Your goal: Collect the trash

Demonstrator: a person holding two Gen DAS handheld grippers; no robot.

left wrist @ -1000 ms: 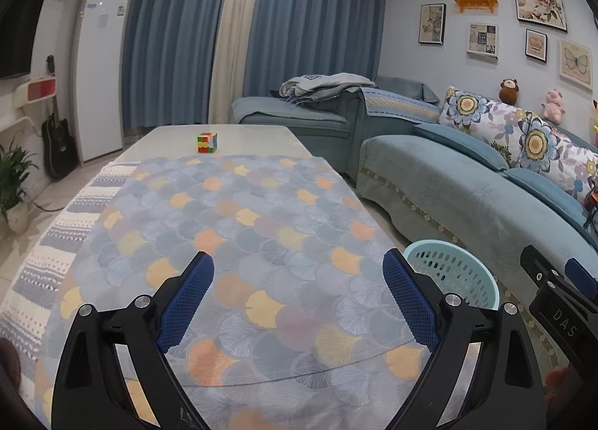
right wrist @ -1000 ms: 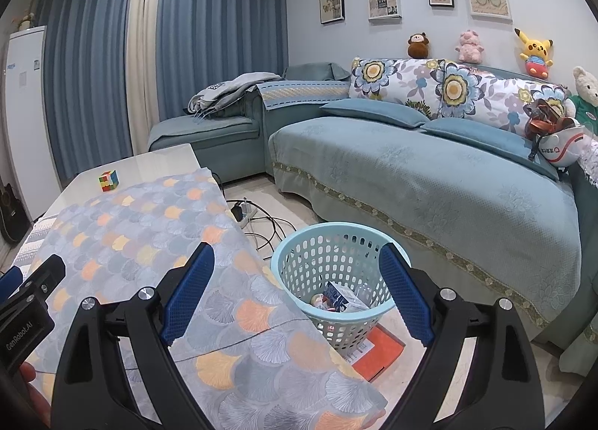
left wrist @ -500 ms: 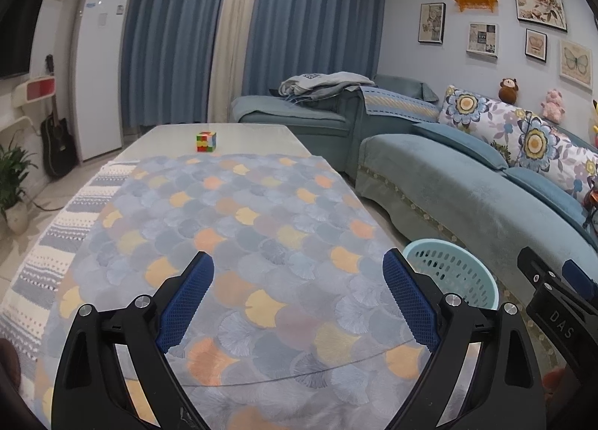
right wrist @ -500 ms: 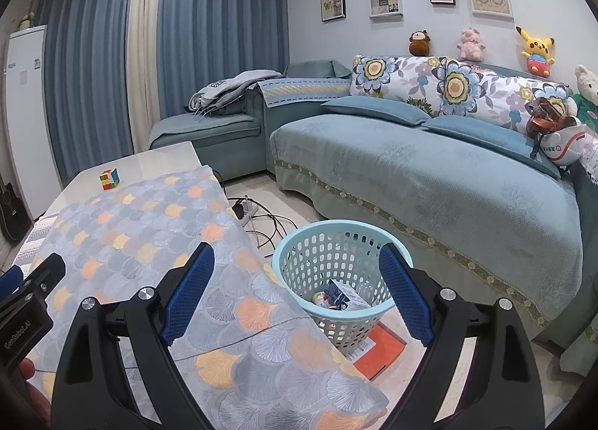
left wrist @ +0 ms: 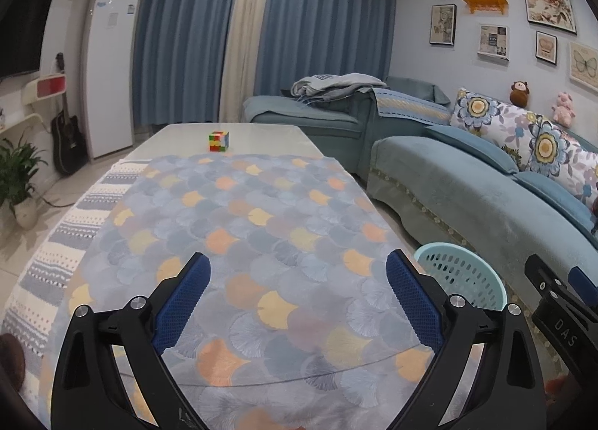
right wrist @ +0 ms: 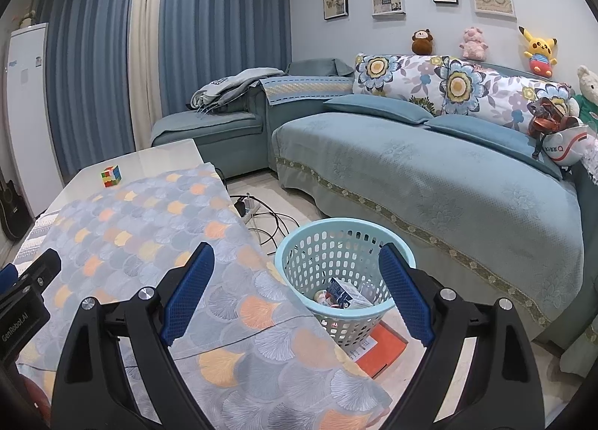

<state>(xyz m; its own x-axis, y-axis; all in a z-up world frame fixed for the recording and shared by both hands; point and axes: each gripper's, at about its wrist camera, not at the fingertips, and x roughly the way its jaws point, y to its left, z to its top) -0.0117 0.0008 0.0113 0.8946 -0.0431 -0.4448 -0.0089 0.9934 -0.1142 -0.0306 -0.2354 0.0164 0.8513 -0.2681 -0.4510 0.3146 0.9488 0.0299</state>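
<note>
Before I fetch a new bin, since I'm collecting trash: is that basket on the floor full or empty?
Neither: the basket stands upright, with only a few packages at its bottom.

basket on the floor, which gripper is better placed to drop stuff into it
Right, probably. The right gripper hangs open beside the table edge with the basket just ahead of its fingers. The left gripper, also open, faces the tablecloth.

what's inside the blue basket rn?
The right wrist view shows the basket holding a small blue-and-white carton and some red-and-white wrappers at the bottom. Its near wall and the right hand-held gripper hide the rest of the floor.
</note>
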